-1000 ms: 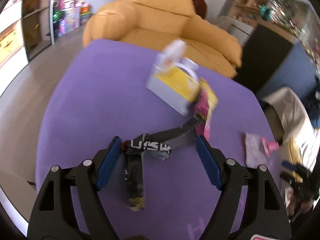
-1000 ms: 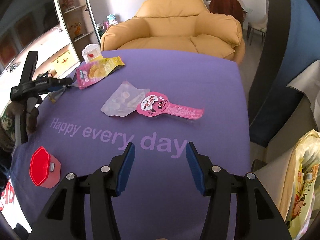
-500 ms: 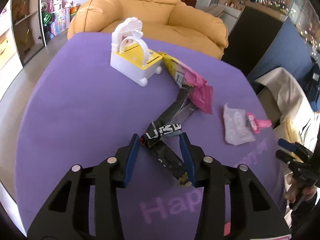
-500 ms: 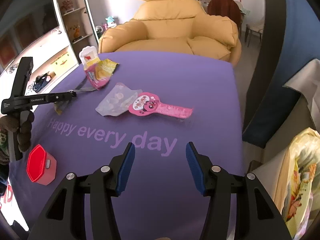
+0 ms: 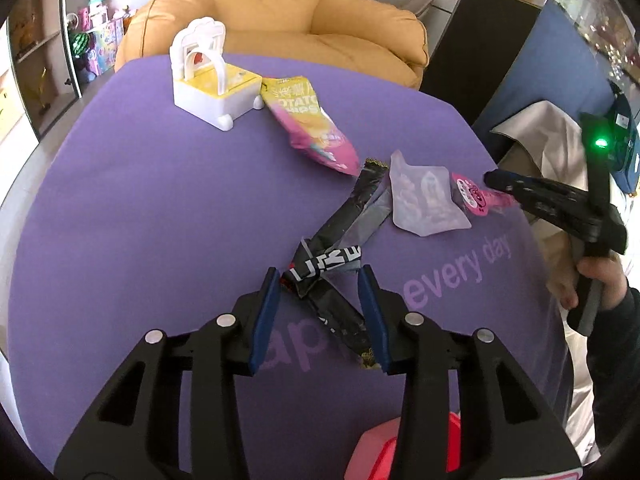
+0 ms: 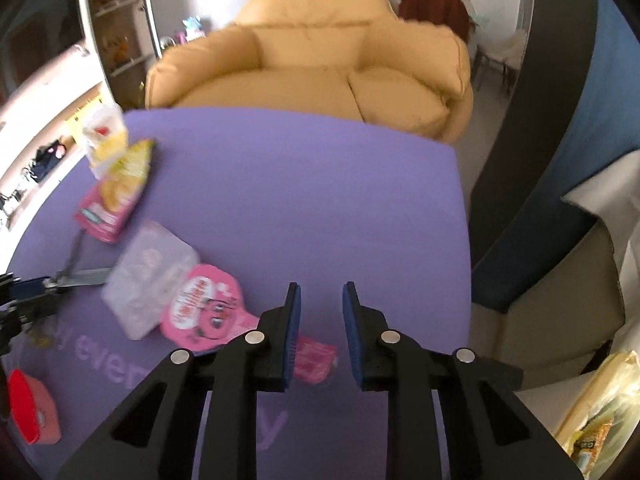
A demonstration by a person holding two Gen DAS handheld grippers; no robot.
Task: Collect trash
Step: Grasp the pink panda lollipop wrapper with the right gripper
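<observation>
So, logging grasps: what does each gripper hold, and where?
Left gripper pinches the black wrapper at its crumpled middle. Right gripper, closing, holds nothing.

On the table (image 5: 120, 200), a toy box (image 5: 212, 80) sits behind the chip bag (image 5: 308, 128), wrappers (image 5: 340, 232) nearer

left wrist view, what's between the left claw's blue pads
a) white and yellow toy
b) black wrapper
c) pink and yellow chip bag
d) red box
b: the black wrapper with white lettering lies crumpled between the pads of the left claw, while the pink and yellow chip bag sits farther off on the purple tablecloth.
</observation>
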